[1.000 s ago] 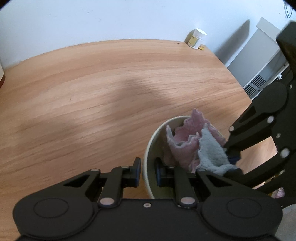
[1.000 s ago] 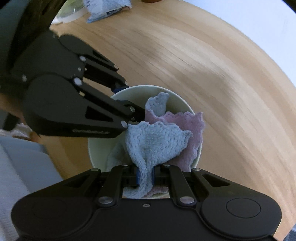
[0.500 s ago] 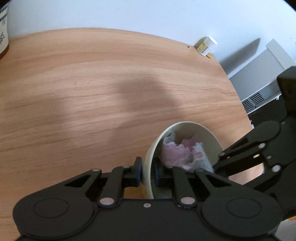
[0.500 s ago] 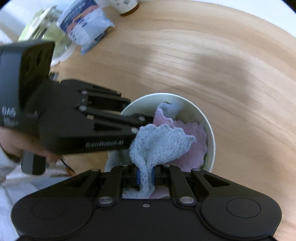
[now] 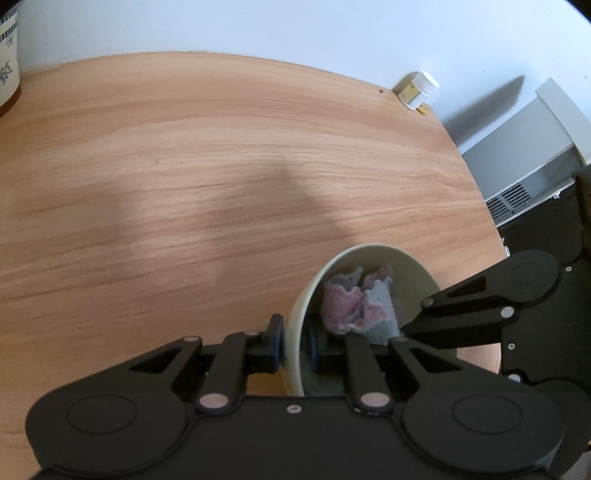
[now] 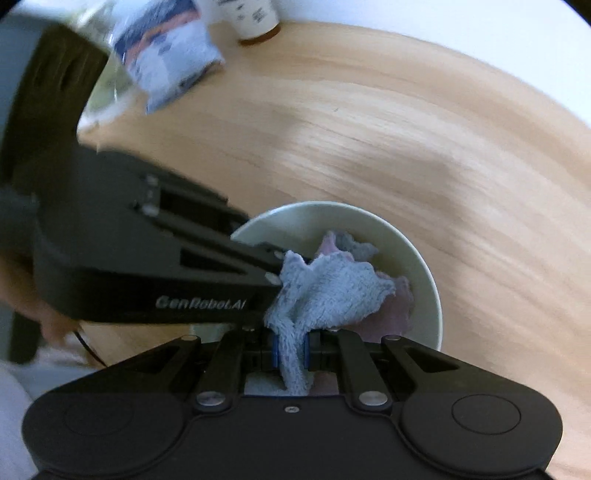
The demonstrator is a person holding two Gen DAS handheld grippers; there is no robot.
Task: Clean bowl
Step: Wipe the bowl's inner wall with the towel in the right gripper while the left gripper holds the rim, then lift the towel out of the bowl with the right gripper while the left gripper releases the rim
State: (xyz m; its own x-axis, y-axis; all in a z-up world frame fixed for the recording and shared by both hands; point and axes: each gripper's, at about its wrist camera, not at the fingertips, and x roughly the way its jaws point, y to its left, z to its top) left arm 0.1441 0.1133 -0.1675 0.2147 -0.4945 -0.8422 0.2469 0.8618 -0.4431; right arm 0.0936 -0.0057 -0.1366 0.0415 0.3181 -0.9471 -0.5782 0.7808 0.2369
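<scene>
A pale cream bowl (image 5: 406,273) stands on the wooden table, tipped a little. My left gripper (image 5: 295,341) is shut on the bowl's near rim, one pad outside and one inside. A pink and light blue knitted cloth (image 5: 354,302) lies bunched inside the bowl. In the right wrist view the same bowl (image 6: 406,251) holds the cloth (image 6: 332,288), and my right gripper (image 6: 290,350) is shut on a blue fold of it. The left gripper's black body reaches in from the left there, its fingers hidden behind the cloth.
A small white-capped jar (image 5: 417,90) stands at the table's far right corner, with a patterned container (image 5: 7,59) at far left. In the right wrist view a blue and white packet (image 6: 166,51) and a bottle (image 6: 255,18) sit at the back. A radiator (image 5: 532,177) is beyond the table edge.
The cloth has sunk from standing above the rim to deep in the bowl as the right gripper pressed down. Both views have rolled; the left gripper keeps its hold on the rim.
</scene>
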